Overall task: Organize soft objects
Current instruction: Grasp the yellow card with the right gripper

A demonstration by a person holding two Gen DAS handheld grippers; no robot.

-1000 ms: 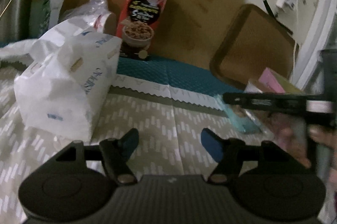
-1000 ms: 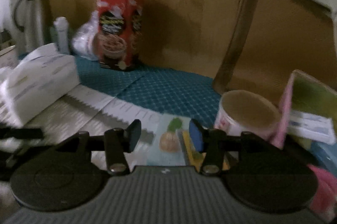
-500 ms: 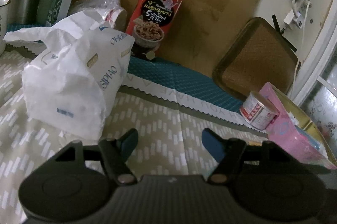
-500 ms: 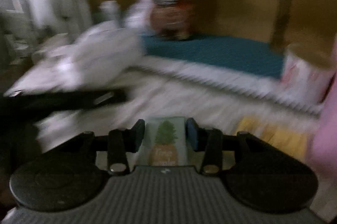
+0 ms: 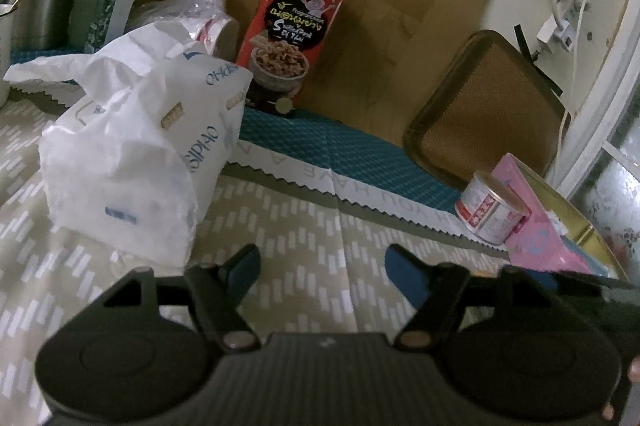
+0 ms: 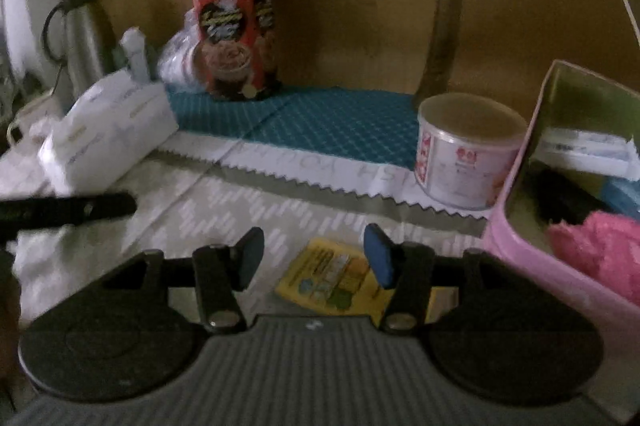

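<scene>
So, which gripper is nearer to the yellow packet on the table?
Right. The right gripper is open just above the yellow packet. The left gripper is open over bare tablecloth, beside the white bag.

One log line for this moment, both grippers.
left gripper: open, empty | right gripper: open, over yellow packet | white tissue pack: untouched

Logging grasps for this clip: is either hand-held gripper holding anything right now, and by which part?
Nothing is held. The left hand-held gripper is open over bare tablecloth; the right hand-held gripper is open above the yellow packet, not gripping it.
</scene>
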